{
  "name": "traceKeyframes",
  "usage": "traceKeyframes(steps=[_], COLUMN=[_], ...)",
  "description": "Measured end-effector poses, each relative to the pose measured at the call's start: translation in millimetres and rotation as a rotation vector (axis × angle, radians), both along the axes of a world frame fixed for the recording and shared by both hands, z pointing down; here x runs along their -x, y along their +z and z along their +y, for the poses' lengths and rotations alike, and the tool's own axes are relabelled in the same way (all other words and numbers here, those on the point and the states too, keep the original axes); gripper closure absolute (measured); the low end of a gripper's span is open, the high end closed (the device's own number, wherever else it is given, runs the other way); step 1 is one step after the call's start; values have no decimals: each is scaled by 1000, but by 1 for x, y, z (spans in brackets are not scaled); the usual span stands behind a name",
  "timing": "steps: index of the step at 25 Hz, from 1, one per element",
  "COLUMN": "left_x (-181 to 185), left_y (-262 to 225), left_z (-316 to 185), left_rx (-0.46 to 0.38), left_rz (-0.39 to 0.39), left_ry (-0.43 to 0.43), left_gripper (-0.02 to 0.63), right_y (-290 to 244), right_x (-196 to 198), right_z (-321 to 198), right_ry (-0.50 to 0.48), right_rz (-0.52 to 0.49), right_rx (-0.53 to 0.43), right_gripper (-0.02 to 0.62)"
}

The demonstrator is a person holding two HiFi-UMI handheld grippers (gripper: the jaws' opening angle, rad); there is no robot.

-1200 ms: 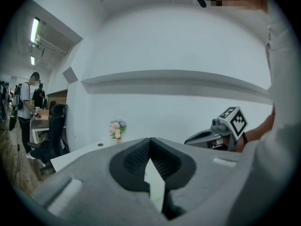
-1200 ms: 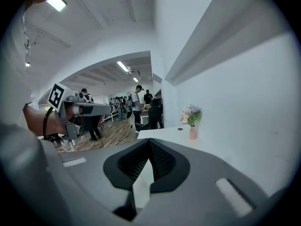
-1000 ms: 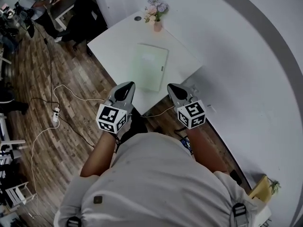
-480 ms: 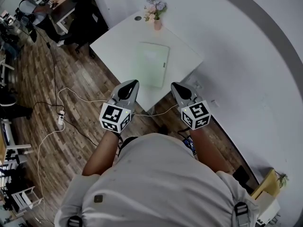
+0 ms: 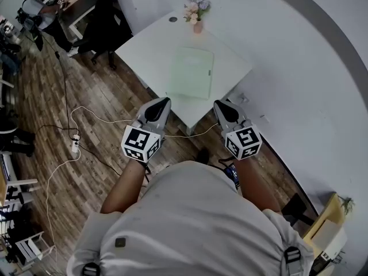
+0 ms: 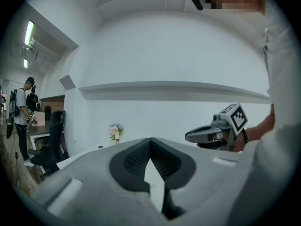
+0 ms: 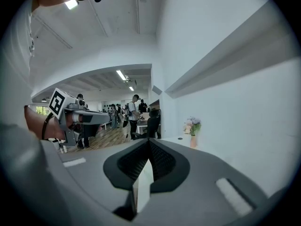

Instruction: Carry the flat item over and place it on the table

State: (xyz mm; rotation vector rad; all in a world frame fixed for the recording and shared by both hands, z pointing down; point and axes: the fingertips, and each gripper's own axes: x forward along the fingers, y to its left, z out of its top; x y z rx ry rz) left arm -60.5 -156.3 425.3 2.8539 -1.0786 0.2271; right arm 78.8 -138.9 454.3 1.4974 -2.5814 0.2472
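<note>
The flat item (image 5: pixel 191 72) is a pale green sheet lying on the white table (image 5: pixel 150 46), seen in the head view ahead of both grippers. My left gripper (image 5: pixel 160 103) hangs over the wooden floor short of the table's near edge, jaws shut and empty. My right gripper (image 5: pixel 221 107) is level with it to the right, also shut and empty. In the left gripper view the left gripper (image 6: pixel 150 141) has its pads meeting at the tip, and the right gripper (image 6: pixel 207 134) shows beside it. The right gripper view shows the right gripper (image 7: pixel 149 142) equally closed.
A vase of flowers (image 5: pixel 196 11) stands at the table's far end. White cables and a power strip (image 5: pixel 75 146) lie on the floor to the left. Dark office chairs (image 5: pixel 103 22) stand beyond the table. A curved white wall (image 5: pixel 310 68) runs along the right. People stand farther off (image 7: pixel 134 114).
The table and the green sheet have drifted a little up and right in the head view. Both grippers stay shut and level, shifted slightly right.
</note>
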Motion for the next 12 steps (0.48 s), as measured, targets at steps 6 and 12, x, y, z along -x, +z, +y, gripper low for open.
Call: traceKeyframes(steps=[6, 12], left_x=[43, 86], left_y=[-12, -16], left_z=[31, 68], left_rx=[-24, -31], left_rz=[25, 43], left_ry=[35, 60], left_gripper=[606, 606], right_y=[-11, -21], right_x=[47, 91], right_z=[35, 71], right_ry=[26, 49], right_rz=[-7, 1], right_rx=[-23, -51], right_gripper=[586, 587])
